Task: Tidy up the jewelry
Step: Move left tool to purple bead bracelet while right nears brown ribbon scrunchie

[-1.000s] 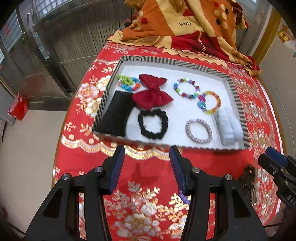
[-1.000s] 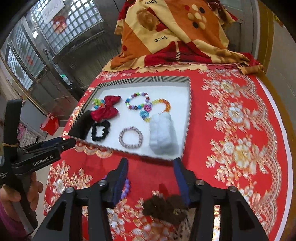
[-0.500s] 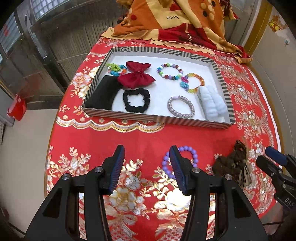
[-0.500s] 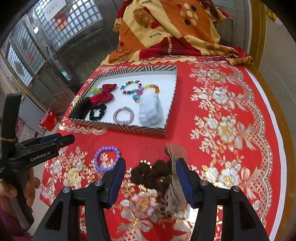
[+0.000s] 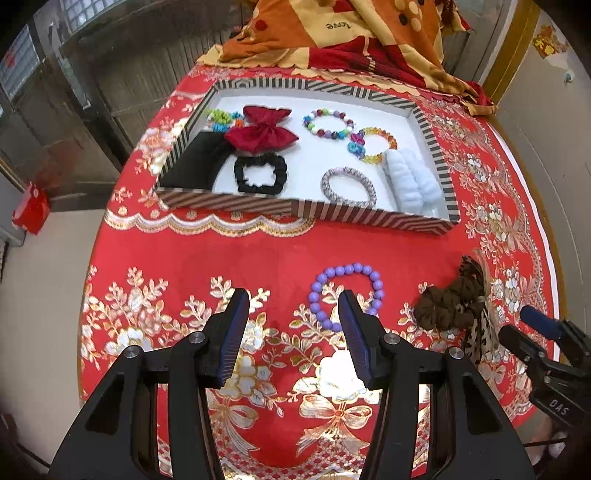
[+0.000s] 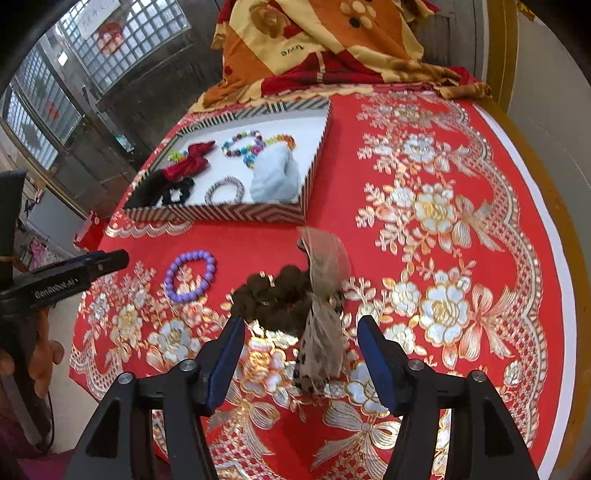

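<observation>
A striped tray (image 5: 303, 212) (image 6: 221, 213) with a white floor holds a red bow (image 5: 260, 131), a black scrunchie (image 5: 260, 173), several bead bracelets, a silver bangle (image 5: 347, 186), a white fluffy band (image 5: 412, 179) and a black pouch (image 5: 192, 162). A purple bead bracelet (image 5: 345, 291) (image 6: 190, 275) lies on the red cloth in front of the tray. A brown scrunchie with a sheer ribbon (image 5: 452, 306) (image 6: 284, 297) lies to its right. My left gripper (image 5: 293, 317) is open just short of the purple bracelet. My right gripper (image 6: 301, 347) is open, just short of the brown scrunchie, with the ribbon's end between its fingers.
The round table carries a red cloth with gold flowers (image 6: 436, 221). An orange and red blanket (image 5: 351, 33) is heaped behind the tray. The table edge runs along the right (image 6: 554, 221). A red bag (image 5: 31, 206) sits on the floor at the left.
Both grippers have pulled back from the tray toward the table's near side. The purple bracelet and brown scrunchie have come fully into view. Both stay open.
</observation>
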Action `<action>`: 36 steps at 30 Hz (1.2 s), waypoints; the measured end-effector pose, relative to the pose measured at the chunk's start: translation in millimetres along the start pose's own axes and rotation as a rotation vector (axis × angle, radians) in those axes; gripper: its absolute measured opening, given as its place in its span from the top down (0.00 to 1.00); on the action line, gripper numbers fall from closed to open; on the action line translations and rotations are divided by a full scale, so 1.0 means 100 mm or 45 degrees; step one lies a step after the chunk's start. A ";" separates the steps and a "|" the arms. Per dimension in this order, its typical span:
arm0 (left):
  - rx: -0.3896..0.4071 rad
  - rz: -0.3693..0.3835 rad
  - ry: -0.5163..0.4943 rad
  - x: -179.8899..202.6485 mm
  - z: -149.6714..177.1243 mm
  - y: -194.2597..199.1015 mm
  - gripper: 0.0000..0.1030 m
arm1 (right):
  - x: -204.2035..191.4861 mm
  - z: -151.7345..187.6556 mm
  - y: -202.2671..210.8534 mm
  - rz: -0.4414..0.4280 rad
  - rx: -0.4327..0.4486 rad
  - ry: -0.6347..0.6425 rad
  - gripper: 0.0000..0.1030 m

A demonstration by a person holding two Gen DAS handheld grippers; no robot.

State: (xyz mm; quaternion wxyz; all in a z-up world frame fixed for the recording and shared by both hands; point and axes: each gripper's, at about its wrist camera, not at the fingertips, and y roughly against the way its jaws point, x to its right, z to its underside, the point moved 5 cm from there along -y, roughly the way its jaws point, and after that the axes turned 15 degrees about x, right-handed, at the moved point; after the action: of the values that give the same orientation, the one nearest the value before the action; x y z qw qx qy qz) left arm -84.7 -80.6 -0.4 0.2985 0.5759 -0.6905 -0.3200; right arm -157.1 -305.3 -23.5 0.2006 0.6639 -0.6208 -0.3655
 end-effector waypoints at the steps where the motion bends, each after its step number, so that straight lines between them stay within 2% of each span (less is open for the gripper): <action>1: -0.008 0.003 0.010 -0.02 0.02 -0.01 0.52 | 0.01 0.02 -0.01 -0.001 -0.006 0.001 0.41; 7: -0.078 0.060 0.063 -0.09 0.20 -0.12 0.51 | 0.04 0.11 -0.14 -0.014 -0.042 -0.009 0.41; 14: -0.134 0.067 0.085 -0.06 0.29 -0.27 0.48 | 0.05 0.13 -0.24 -0.016 -0.064 -0.014 0.40; 17: -0.140 0.059 0.073 -0.04 0.28 -0.34 0.48 | -0.01 0.09 -0.25 -0.026 -0.051 -0.001 0.40; 22: -0.155 0.047 0.038 -0.01 0.26 -0.50 0.47 | 0.06 -0.02 -0.34 0.019 -0.033 -0.016 0.40; 28: -0.157 0.031 -0.018 0.07 0.23 -0.65 0.47 | 0.11 -0.02 -0.59 0.039 -0.062 0.002 0.41; 31: -0.156 0.013 -0.066 0.11 0.21 -0.73 0.48 | 0.09 -0.01 -0.65 0.033 -0.060 0.012 0.56; 33: -0.162 0.016 -0.085 0.13 0.21 -0.78 0.48 | 0.06 -0.01 -0.67 0.021 -0.058 0.020 0.61; 35: -0.136 0.020 -0.106 0.15 0.20 -0.79 0.48 | 0.03 0.00 -0.69 0.018 -0.062 0.043 0.70; 36: -0.128 0.021 -0.117 0.16 0.20 -0.80 0.48 | 0.01 0.00 -0.70 0.012 -0.062 0.056 0.71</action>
State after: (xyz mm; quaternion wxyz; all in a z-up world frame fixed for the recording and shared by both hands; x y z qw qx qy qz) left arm -54.6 -105.1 -74.3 0.2976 0.5391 -0.6912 -0.3781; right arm -110.4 -296.1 -74.2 0.2321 0.6637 -0.6103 -0.3649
